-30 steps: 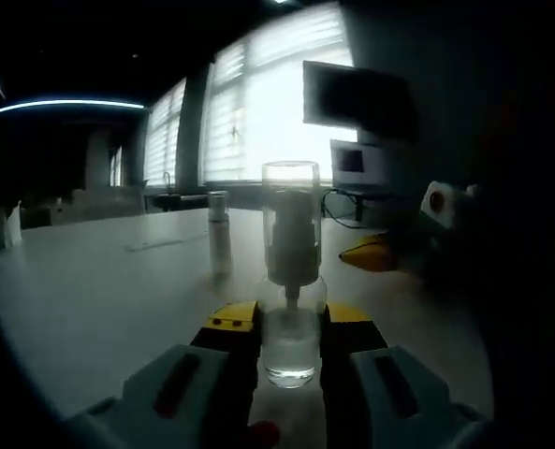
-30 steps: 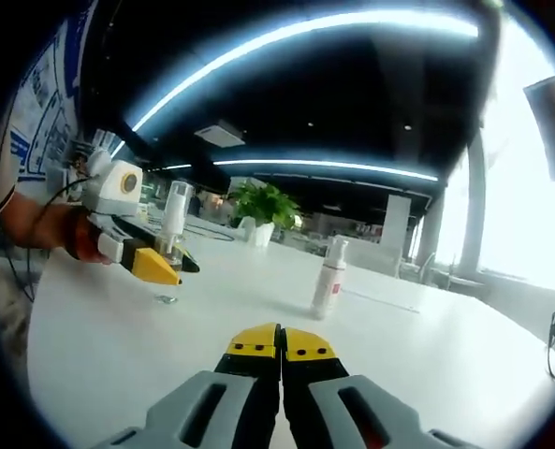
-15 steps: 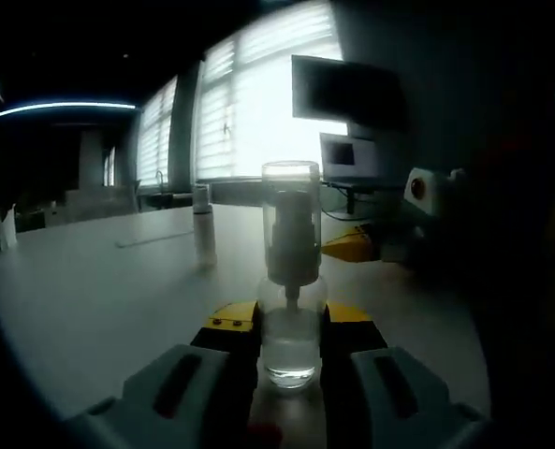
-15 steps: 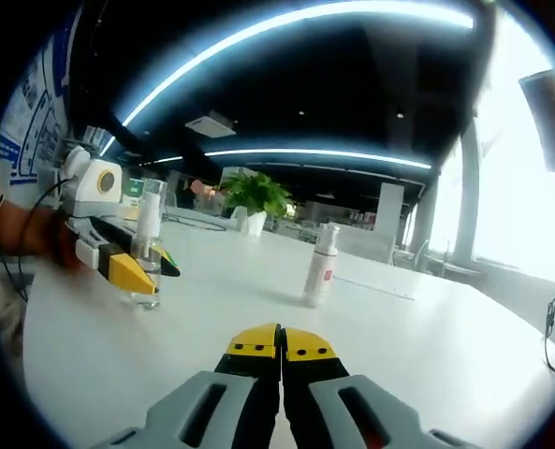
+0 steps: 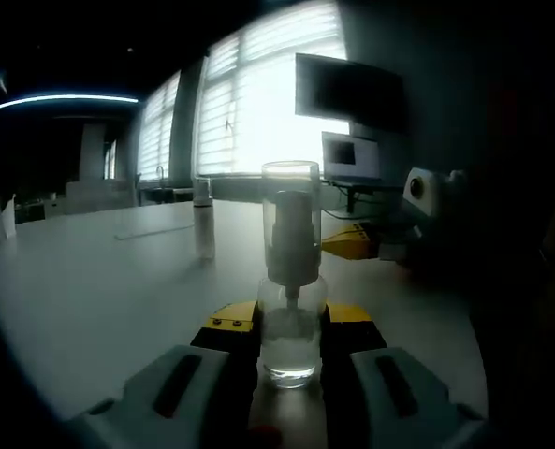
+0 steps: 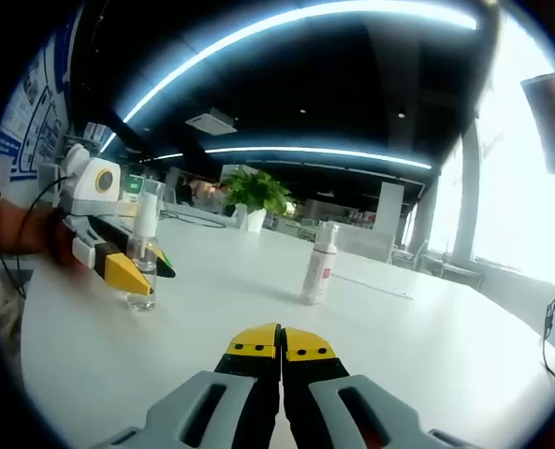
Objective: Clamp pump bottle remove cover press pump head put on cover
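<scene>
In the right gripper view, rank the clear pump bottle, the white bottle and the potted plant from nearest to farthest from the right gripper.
1. white bottle, standing on the table ahead, slightly right of the right gripper.
2. clear pump bottle, off to the left, clamped by the left gripper; close to the white bottle's range, so this order is tentative.
3. potted plant, far back in the room.

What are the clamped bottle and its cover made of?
The bottle looks like clear glass or hard plastic: the table shows through it. Its tall cover seems clear glossy plastic, with the pump head visible inside. The left gripper clamps the bottle.
</scene>
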### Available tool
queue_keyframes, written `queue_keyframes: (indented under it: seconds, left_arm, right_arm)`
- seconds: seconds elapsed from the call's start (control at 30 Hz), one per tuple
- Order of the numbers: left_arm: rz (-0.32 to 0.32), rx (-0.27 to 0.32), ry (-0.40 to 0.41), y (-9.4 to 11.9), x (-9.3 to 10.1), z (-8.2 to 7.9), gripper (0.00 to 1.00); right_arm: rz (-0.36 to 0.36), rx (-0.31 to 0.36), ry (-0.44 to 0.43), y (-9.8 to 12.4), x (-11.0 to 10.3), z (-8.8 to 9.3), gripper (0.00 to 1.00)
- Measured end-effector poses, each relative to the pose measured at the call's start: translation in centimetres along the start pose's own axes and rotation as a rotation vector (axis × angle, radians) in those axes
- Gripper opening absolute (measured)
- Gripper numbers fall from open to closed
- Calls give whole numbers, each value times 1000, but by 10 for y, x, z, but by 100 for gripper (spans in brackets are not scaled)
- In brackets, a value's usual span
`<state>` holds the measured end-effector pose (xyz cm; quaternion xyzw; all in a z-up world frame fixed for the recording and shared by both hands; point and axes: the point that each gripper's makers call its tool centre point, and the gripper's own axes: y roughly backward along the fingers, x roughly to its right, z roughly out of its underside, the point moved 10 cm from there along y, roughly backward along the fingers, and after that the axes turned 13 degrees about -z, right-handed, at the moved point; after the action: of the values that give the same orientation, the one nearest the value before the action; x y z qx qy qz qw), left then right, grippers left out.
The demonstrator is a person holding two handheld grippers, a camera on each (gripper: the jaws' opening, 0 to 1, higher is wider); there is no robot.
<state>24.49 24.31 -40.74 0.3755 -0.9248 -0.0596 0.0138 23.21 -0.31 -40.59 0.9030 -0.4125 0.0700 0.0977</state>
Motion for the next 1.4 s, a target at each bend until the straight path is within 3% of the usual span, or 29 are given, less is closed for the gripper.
queue_keyframes:
  seconds: [0.73, 1.4]
  left_arm:
    - [2, 13, -14, 1, -1, 2, 16]
    - [1, 13, -4, 0, 0, 2, 16]
  right_arm:
    - [8, -23, -12, -1, 0, 2, 0]
    - [43, 20, -6, 4, 1, -2, 0]
